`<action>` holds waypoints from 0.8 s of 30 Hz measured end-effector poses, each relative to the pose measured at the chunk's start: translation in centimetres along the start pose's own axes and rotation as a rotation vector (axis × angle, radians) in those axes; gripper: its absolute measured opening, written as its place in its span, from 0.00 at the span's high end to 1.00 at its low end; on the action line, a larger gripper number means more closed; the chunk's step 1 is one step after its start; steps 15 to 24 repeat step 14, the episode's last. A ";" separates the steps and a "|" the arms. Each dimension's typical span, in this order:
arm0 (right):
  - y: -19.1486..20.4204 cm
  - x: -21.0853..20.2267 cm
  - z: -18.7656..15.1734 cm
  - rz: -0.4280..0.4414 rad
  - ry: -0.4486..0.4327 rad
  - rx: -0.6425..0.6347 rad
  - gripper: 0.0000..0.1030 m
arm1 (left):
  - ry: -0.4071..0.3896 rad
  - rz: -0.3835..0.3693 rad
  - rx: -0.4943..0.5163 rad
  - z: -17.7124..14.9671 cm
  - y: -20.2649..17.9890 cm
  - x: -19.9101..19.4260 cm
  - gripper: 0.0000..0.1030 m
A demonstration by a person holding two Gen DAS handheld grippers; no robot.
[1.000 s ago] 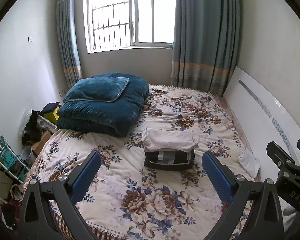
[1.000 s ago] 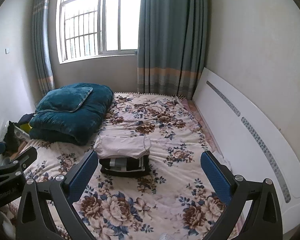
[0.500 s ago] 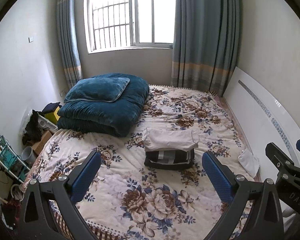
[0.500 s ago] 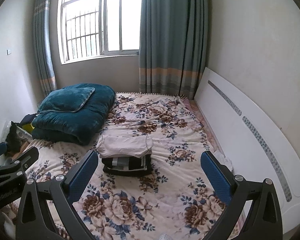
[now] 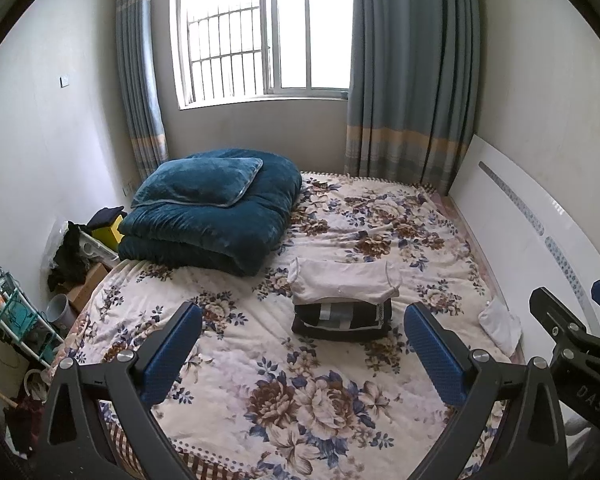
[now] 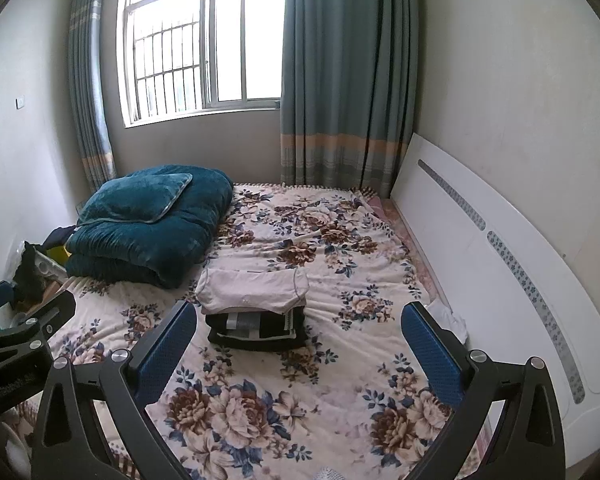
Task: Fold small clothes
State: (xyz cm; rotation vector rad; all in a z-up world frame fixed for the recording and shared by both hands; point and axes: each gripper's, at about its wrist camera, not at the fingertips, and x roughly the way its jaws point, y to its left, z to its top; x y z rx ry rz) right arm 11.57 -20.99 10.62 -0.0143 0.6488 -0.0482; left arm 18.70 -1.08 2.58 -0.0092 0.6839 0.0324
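Hovering nearest, above the floral bedspread (image 5: 300, 400): left gripper (image 5: 302, 344), jaws spread wide, nothing between the blue pads; right gripper (image 6: 300, 340) likewise spread and empty. Farther on, mid-bed: stack of folded clothes (image 5: 342, 308), white garment (image 6: 256, 286) on top of dark striped pieces. Near the headboard (image 6: 500, 280), a small white cloth (image 5: 500, 324). Beyond, at left: folded teal quilt (image 5: 216, 220) with pillow on top, then window (image 5: 260, 36) and curtains.
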 end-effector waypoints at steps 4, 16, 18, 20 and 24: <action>0.1 0.0 -0.1 0.000 -0.002 0.000 0.00 | -0.002 0.004 0.001 0.1 0.0 -0.1 0.00; 0.3 0.3 0.0 0.006 -0.007 0.002 0.00 | -0.009 0.025 -0.004 0.3 0.3 -0.4 0.00; 0.3 0.3 0.0 0.006 -0.007 0.002 0.00 | -0.009 0.025 -0.004 0.3 0.3 -0.4 0.00; 0.3 0.3 0.0 0.006 -0.007 0.002 0.00 | -0.009 0.025 -0.004 0.3 0.3 -0.4 0.00; 0.3 0.3 0.0 0.006 -0.007 0.002 0.00 | -0.009 0.025 -0.004 0.3 0.3 -0.4 0.00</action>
